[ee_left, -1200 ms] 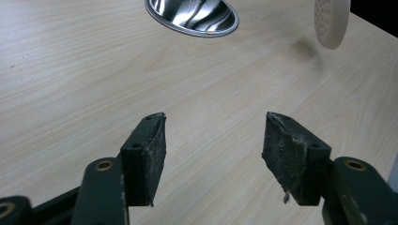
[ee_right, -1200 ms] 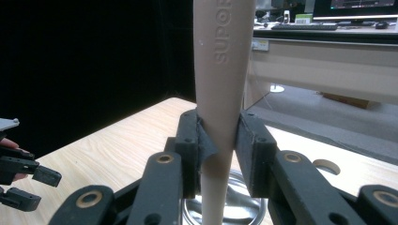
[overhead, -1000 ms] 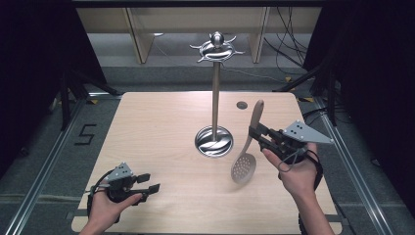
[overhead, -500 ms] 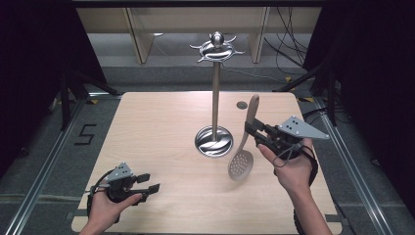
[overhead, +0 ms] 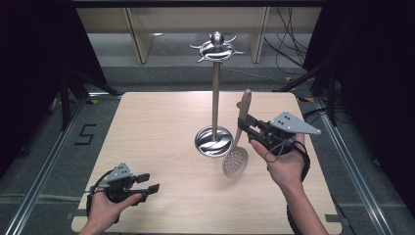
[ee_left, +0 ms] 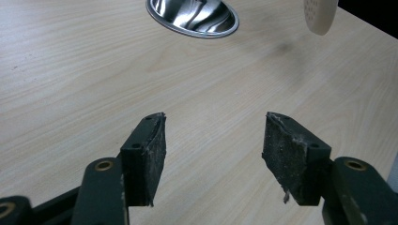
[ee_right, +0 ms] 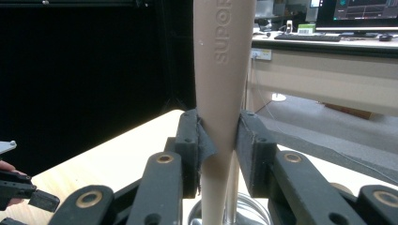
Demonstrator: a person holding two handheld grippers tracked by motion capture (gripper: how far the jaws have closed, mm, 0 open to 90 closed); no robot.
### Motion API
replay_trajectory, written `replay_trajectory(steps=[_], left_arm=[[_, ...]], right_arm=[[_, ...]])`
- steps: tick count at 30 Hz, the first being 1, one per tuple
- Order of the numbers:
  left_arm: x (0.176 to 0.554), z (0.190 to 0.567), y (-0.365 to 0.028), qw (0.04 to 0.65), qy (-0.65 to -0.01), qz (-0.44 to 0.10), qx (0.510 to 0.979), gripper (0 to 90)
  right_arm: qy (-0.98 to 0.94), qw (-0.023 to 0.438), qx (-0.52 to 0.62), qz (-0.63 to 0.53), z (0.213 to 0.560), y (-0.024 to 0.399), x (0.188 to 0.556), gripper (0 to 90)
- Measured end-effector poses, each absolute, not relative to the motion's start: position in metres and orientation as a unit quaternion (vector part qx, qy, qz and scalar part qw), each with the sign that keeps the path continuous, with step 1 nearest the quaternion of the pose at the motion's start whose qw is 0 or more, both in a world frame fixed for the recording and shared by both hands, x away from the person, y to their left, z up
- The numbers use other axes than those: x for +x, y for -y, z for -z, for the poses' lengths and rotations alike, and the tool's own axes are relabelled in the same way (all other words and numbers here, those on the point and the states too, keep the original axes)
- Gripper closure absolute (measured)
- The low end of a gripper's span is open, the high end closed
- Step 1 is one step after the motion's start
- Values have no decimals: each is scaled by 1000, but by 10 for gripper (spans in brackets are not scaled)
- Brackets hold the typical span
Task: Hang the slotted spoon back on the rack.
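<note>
A beige slotted spoon (overhead: 236, 149) hangs above the table, handle up and perforated head down, just right of a steel utensil stand (overhead: 214, 83). My right gripper (overhead: 243, 126) is shut on the spoon's handle (ee_right: 221, 84), which rises between its pads. The stand has a round mirrored base (overhead: 213, 141), a tall post and a hooked crown at the top. My left gripper (overhead: 149, 182) rests low at the table's front left, open, with nothing between its pads (ee_left: 149, 154). In the left gripper view, the stand's base (ee_left: 193, 16) lies ahead and the spoon's head (ee_left: 320, 16) hangs at the upper right.
The light wooden table (overhead: 147, 127) is bare around the stand. Metal rails run along both sides on the floor, with a "5" mark (overhead: 84, 133) at the left. Shelving and cables stand beyond the far edge.
My right gripper has carried the spoon a little left and up, closer to the stand's post, and the spoon hangs more upright. The left gripper has stayed in place.
</note>
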State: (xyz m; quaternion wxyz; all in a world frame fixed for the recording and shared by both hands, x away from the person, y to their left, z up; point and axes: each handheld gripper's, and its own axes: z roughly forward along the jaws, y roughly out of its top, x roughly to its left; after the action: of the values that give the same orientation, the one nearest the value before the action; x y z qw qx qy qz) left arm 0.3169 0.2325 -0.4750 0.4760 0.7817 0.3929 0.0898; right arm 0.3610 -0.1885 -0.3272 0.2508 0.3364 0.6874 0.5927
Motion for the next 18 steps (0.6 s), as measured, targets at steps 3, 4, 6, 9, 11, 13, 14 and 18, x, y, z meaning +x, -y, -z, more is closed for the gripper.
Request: replay_trajectory(steps=[3,4,6,9,11,13,14,18], left_arm=[[317,475,-232,478,-394,-89,780,389],[317,475,-232,478,-393,-90,780,389],[317,475,-232,478,-394,-91,780,389],[316,475,-232,479,-395,-92,778,388],[316,476,-233,481,-395,-92,778,388],[316,476,-232,483,-396,-92,776,388],[316,475,-233,481,-396,-93,777,388],[316,475,-233,480,-396,-94,777,388]], right_arm=[[-686,245,338,-596,326,186,361,724],[-686,250,338,-594,326,184,361,723],[-686,267,326,-593,325,183,364,724],[-684,256,342,-591,324,181,363,723],[-684,262,338,-591,323,181,365,724],[-683,253,344,-592,323,178,364,723],[-684,261,338,-591,322,178,366,723],[-683,267,334,-592,321,176,368,723]])
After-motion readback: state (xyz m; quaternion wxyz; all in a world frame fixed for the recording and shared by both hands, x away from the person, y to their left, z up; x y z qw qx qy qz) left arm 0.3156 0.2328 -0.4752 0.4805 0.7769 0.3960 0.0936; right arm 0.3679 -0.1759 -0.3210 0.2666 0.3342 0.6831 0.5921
